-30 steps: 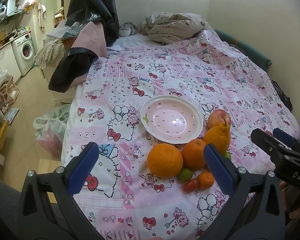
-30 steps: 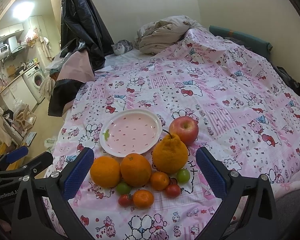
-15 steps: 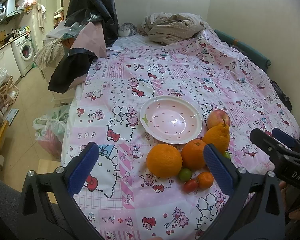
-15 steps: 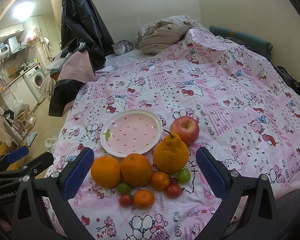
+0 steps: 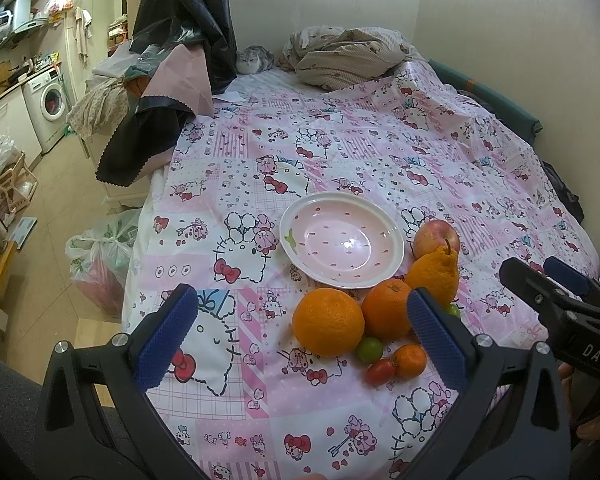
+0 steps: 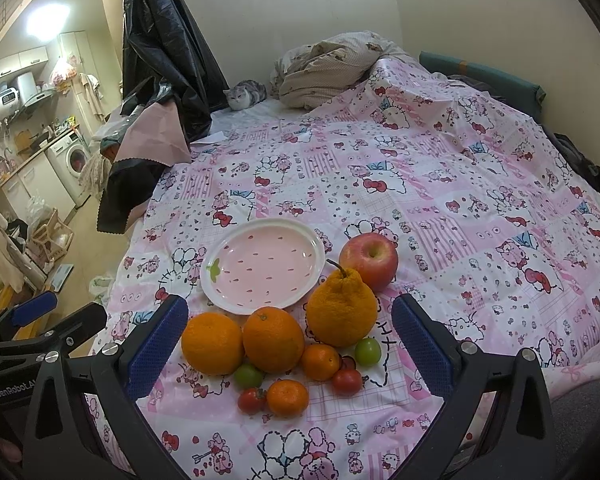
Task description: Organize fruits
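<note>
Holding my left fingers [image 5: 302, 338] and right fingers [image 6: 290, 346] spread wide, gripping nothing; fruit cluster [image 6: 292, 336] lying on bed [image 6: 440, 184] between right fingers, beside plate [image 6: 220, 292].

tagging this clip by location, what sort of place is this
Most likely a small studio flat: the fruit sits on a bed with a rumpled duvet and a cat at its head, and a washing machine under a kitchen counter stands alongside.
</note>
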